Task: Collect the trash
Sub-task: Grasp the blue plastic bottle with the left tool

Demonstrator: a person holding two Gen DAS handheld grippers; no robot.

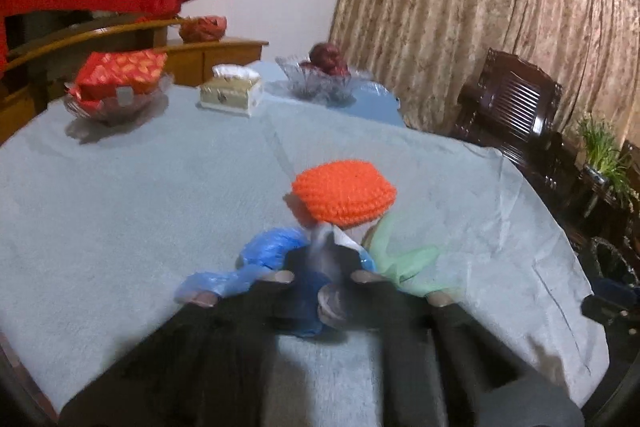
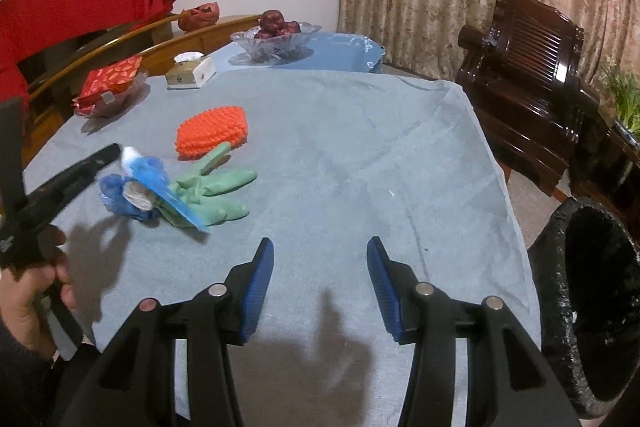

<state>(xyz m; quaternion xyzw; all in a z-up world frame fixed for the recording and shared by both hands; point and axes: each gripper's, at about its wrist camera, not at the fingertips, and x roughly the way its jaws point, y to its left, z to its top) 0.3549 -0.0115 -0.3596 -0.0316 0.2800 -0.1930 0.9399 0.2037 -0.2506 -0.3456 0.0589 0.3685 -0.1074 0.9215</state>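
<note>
A pile of trash lies on the grey tablecloth [image 2: 340,147]: a crumpled blue plastic bag [image 2: 120,195], a flat blue wrapper [image 2: 160,187] and a pale green rubber glove [image 2: 216,187]. My left gripper [image 1: 324,277] is closed around the blue wrapper [image 1: 320,259] at the pile; it also shows in the right wrist view [image 2: 116,153]. The blue bag [image 1: 264,251] and green glove [image 1: 396,255] flank its fingers. An orange knitted scrubber [image 1: 344,193] lies just beyond. My right gripper [image 2: 320,267] is open and empty over the table's near side.
A black-lined trash bin [image 2: 592,299] stands by the table's right edge. At the back are a glass dish with red packets [image 2: 112,91], a tissue box [image 2: 188,71] and a glass bowl of apples [image 2: 276,35]. A dark wooden chair [image 2: 528,75] stands right.
</note>
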